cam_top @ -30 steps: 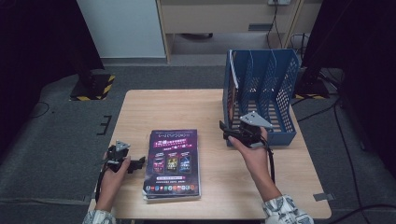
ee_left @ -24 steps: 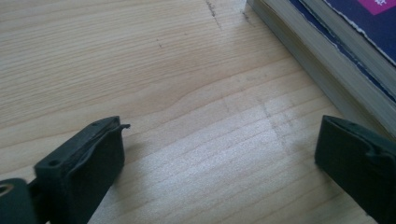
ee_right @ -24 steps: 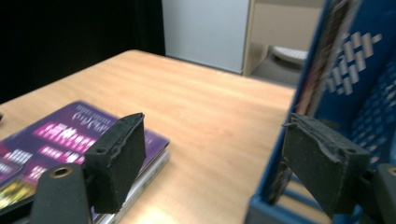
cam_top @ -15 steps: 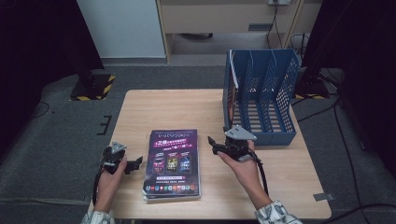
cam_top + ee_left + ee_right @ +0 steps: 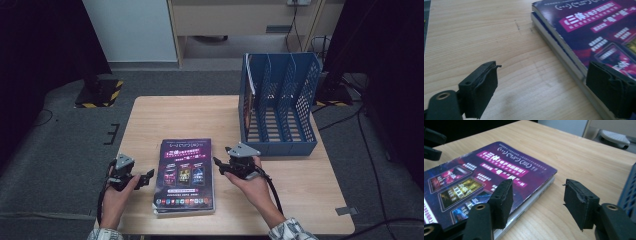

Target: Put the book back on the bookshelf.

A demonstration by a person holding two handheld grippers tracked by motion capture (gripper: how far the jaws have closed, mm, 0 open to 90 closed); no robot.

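A purple-covered book (image 5: pixel 185 172) lies flat on top of a second one near the table's front edge. My left gripper (image 5: pixel 146 178) hovers at its left side, and its jaws are open and have just been closing a little. In the left gripper view the book's (image 5: pixel 594 35) edge runs under the right jaw of that gripper (image 5: pixel 544 92), with bare wood between the jaws. My right gripper (image 5: pixel 220 165) sits at the book's right edge. Its jaws are open and have just been closing. In the right gripper view this gripper (image 5: pixel 540 203) straddles the edge of the book (image 5: pixel 474 175) without touching it.
A blue slotted file rack (image 5: pixel 280 100) stands at the table's back right, with a thin book upright in its left slot. Its corner (image 5: pixel 627 187) is close to my right jaw. Bare wooden table (image 5: pixel 170 117) lies behind the books.
My right gripper has come away from the blue rack, moving left and down to the book's right edge, with its jaws narrower. My left gripper has edged toward the book.
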